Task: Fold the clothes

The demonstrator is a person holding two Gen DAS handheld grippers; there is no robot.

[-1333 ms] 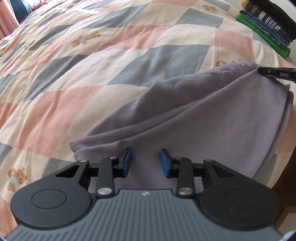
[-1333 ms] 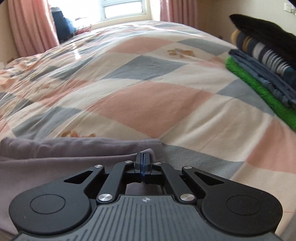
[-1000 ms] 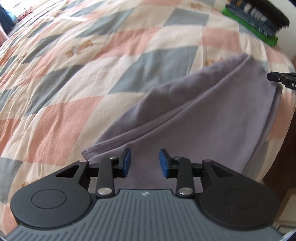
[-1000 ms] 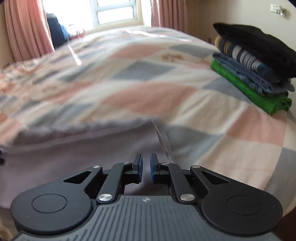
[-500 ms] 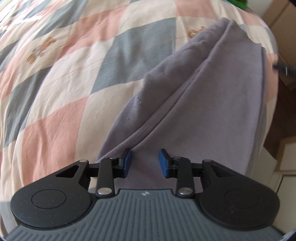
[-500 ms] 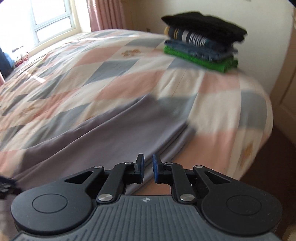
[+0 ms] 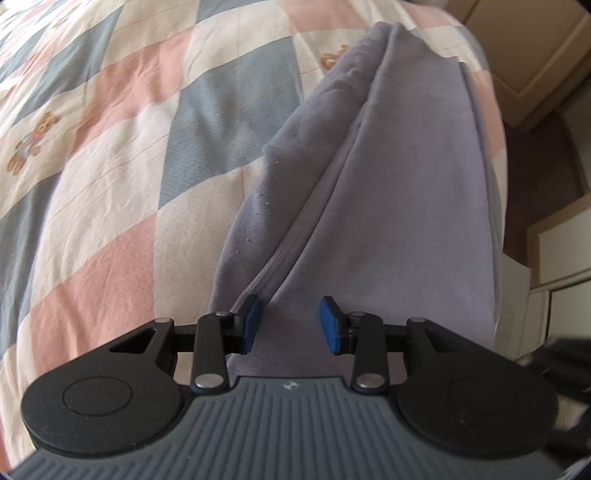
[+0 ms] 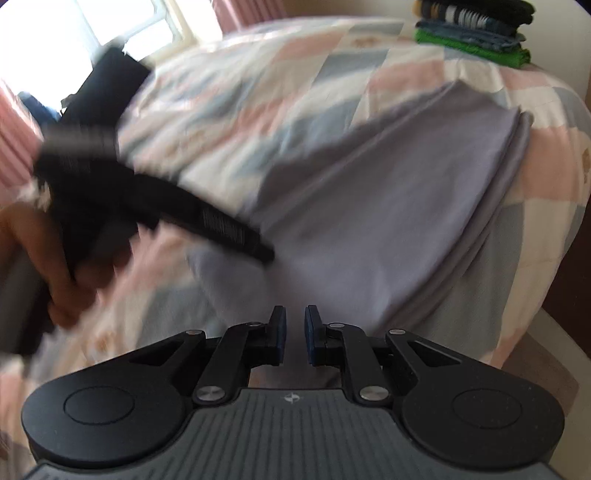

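Left gripper (image 7: 290,323): jaws well apart, holding nothing, poised over the near end of the folded lilac garment (image 7: 399,192). Right gripper (image 8: 294,328): jaws narrowly apart, empty. Garment lies along the edge of the checked quilt (image 7: 110,147). Stack of folded clothes (image 8: 476,27) at far corner

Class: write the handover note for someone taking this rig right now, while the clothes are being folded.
Left gripper: open, empty, low over the near end of the purple garment.
Right gripper: open a little, empty, near the garment's front edge.
Garment: lies on the quilt at the bed's edge, already doubled over in layers, nothing gripping it.
Pile: folded clothes stacked at the far corner of the bed.
Left: probably one more fold, then onto the pile.
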